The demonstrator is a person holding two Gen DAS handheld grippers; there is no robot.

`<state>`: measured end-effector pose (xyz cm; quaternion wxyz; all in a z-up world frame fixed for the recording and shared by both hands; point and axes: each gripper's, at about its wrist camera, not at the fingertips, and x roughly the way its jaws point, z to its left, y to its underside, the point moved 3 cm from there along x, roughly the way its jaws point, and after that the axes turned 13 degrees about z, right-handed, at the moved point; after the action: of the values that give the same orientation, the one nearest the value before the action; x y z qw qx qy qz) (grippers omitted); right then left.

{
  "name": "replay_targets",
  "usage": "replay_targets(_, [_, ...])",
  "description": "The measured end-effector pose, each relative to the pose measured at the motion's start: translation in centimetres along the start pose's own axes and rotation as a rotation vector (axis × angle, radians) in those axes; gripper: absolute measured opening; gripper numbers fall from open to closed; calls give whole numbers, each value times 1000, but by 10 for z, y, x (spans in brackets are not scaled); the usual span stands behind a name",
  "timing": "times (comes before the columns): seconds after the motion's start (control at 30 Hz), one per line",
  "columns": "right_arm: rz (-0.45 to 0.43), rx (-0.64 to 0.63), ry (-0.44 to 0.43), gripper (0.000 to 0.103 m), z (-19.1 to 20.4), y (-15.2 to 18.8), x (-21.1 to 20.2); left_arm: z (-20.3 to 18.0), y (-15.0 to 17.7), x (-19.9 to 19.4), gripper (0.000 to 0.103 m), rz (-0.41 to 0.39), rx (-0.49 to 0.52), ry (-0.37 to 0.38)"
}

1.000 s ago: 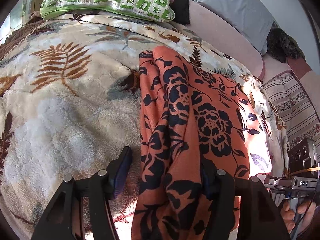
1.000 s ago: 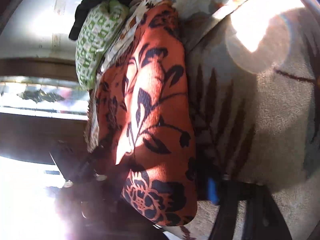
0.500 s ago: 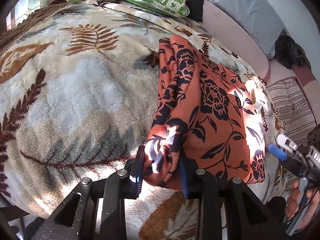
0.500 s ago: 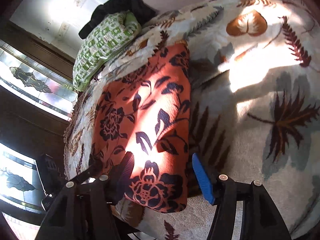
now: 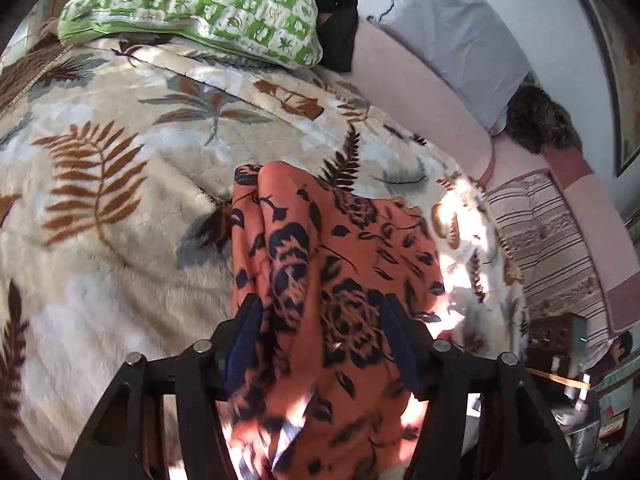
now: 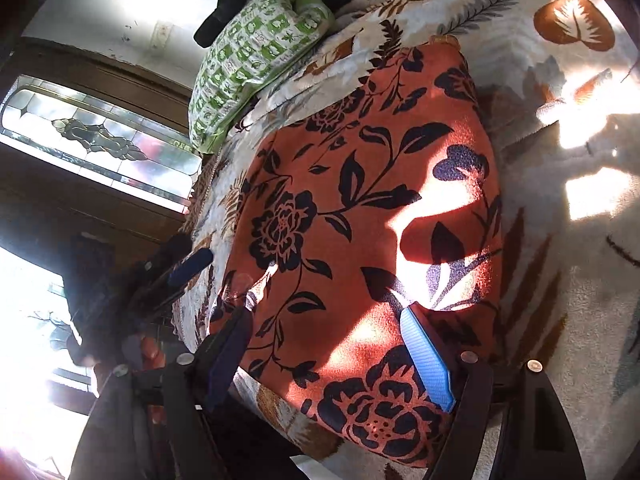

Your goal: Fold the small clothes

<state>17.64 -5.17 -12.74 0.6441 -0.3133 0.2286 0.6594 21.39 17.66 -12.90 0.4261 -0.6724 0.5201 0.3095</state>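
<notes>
Garment: one orange cloth with a black flower print [image 5: 340,280] is seen, lying folded lengthwise at the centre of both views, presumably flattened for a further fold.
Support: it is spread on one cream plush blanket with brown fern leaves [image 5: 100,208], which gives a broad, soft bed.
Left gripper [image 5: 320,344]: at lower centre the near end of the cloth is bunched between its dark pads, apparently grasped for lifting.
Right gripper [image 6: 324,356]: its jaws have just been opening; they are spread apart over the cloth, released, with nothing clamped.
Pillows: one green-and-white checked pillow [image 5: 192,12] is kept at upper left, one grey pillow [image 5: 452,36] at upper right.
</notes>
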Motion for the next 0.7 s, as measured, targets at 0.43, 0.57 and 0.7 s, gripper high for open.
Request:
replay_targets(0.43, [-33, -46, -47, 80, 1, 7, -35, 18, 28, -22, 62, -70, -110, 142])
replay_targets(0.57, [-120, 22, -101, 83, -13, 7, -61, 26, 56, 11, 41, 50, -114, 4])
replay_targets(0.7, [-76, 42, -100, 83, -12, 14, -53, 33, 65, -7, 41, -9, -186, 85])
